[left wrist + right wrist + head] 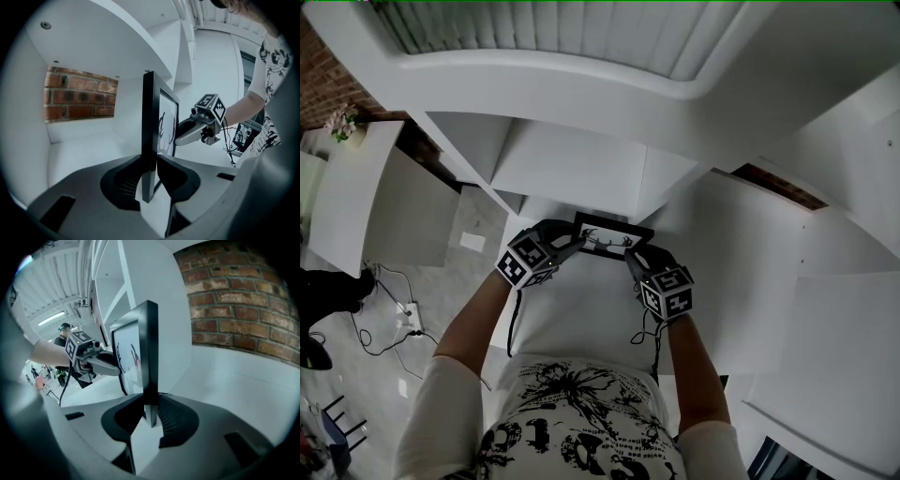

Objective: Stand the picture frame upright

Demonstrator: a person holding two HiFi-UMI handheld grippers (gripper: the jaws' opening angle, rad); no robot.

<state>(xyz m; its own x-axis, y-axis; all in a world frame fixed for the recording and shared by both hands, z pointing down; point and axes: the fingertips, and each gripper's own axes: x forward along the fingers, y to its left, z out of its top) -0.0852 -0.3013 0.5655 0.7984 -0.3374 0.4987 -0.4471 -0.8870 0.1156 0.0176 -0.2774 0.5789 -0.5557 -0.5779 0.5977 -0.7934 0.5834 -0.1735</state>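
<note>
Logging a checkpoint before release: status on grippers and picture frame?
Clamped on picture frame ends: left gripper, right gripper. Frame upright in white shelf bay; base contact unclear. Nothing visible in the way.

Black rectangular picture frame (149, 136): smooth moulding with a dull sheen; its face looks like white paper bearing a black print. Left grey plastic claw (150, 174) and right grey plastic claw (151, 408): matt moulded shells with darker, finely ribbed pads (125, 183). Black-and-white marker cube (213, 107): flat, matt printed faces. White shelf compartment (84, 150): smooth painted board, satin finish. Red brick wall panel (79, 93): rough brick with paler mortar joints. Person's white shirt with black print (581, 422): soft cloth. Pale grey floor (473, 248): smooth, faintly speckled.
</note>
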